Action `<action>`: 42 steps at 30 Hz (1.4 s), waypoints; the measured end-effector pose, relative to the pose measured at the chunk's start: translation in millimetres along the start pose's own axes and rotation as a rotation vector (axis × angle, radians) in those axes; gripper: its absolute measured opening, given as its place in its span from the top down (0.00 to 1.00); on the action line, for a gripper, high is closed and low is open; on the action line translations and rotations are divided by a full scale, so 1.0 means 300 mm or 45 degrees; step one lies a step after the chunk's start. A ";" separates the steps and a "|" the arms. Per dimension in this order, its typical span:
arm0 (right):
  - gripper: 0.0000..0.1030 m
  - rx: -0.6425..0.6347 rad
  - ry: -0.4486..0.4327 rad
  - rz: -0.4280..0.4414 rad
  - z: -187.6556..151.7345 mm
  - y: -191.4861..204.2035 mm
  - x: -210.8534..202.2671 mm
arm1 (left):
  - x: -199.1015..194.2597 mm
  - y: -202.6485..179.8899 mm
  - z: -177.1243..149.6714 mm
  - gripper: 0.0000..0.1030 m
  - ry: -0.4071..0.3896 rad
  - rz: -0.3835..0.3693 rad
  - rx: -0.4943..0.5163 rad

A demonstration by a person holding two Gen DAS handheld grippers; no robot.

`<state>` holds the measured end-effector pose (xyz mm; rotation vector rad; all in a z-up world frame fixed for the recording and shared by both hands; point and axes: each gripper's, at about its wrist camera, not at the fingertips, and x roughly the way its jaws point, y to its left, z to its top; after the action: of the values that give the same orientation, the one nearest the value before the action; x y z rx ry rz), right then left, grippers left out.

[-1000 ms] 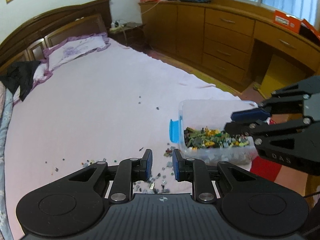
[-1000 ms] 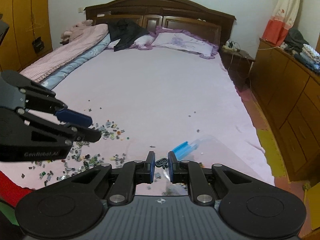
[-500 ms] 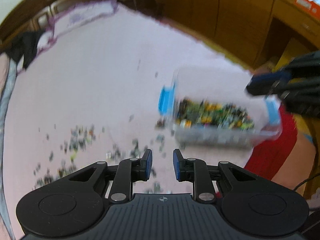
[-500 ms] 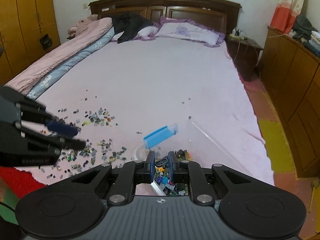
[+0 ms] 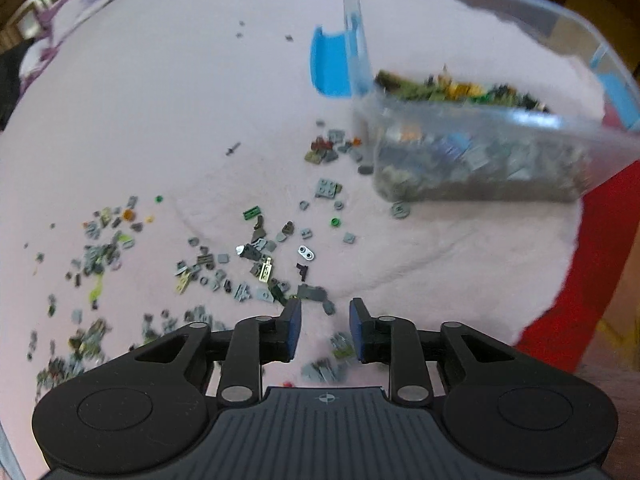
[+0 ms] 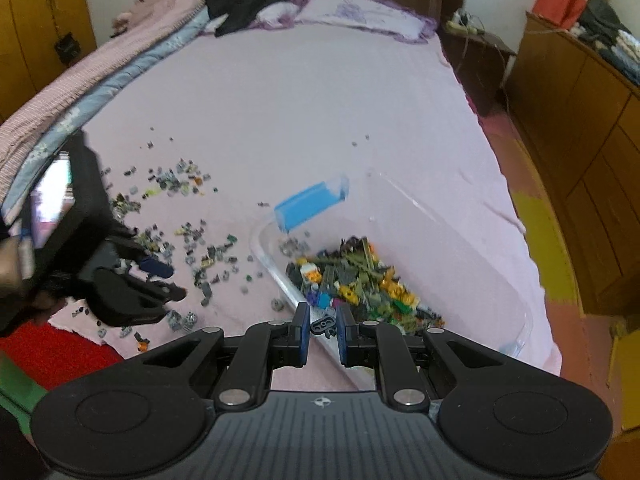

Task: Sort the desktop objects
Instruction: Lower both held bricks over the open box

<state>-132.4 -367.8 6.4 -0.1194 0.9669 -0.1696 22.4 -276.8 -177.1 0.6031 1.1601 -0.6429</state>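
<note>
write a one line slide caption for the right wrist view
Right gripper holds a small black piece over the clear bin of bricks, loose bricks scattered on the pink bed.

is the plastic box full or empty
Partly full. The clear plastic box holds a heap of small toy bricks on one side; the rest of its floor is bare. No lid on it.

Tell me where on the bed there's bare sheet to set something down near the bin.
Bare sheet lies beyond the clear bin, up toward the pillow, and between the scattered bricks and the folded blankets. It's crowded left of the bin, around the left gripper, where bricks litter the near edge.
</note>
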 end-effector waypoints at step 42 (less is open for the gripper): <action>0.85 -0.024 -0.095 0.050 0.094 -0.080 -0.003 | -0.345 -0.058 0.212 0.79 -0.303 -0.049 -0.133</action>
<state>-111.8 -390.5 27.2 -0.1231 0.8962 -0.1191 22.3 -319.4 -61.9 0.4040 0.9772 -0.6637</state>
